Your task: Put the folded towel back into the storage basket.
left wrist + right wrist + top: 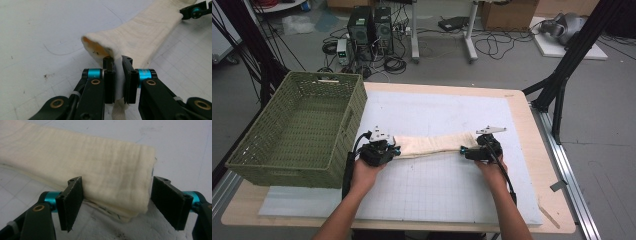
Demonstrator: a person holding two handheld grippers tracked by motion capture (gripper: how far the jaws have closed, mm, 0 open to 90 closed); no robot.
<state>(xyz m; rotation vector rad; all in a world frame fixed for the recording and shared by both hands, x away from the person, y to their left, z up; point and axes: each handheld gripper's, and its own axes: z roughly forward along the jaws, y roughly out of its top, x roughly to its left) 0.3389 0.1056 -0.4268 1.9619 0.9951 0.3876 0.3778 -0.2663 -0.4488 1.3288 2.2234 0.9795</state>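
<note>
A long cream cloth (pixel 434 144), folded into a strip, lies across the white gridded mat (pixel 437 195). My left gripper (pixel 394 150) is shut on the strip's left end. In the left gripper view the cloth (pixel 150 35) bunches up between the closed jaws of this left gripper (pixel 118 61), with an orange inner layer showing at the fold. My right gripper (pixel 464 150) is at the strip's right end. In the right gripper view, that end of the cloth (pixel 100 170) lies between the open jaws of the right gripper (pixel 117 180), with a gap at the right pad (pixel 170 205).
A green woven basket (pixel 347 120) stands on the table's left side, close to my left hand. The wooden table edge (pixel 532 130) runs along the right. Computers, cables and black frame legs are on the floor beyond the table.
</note>
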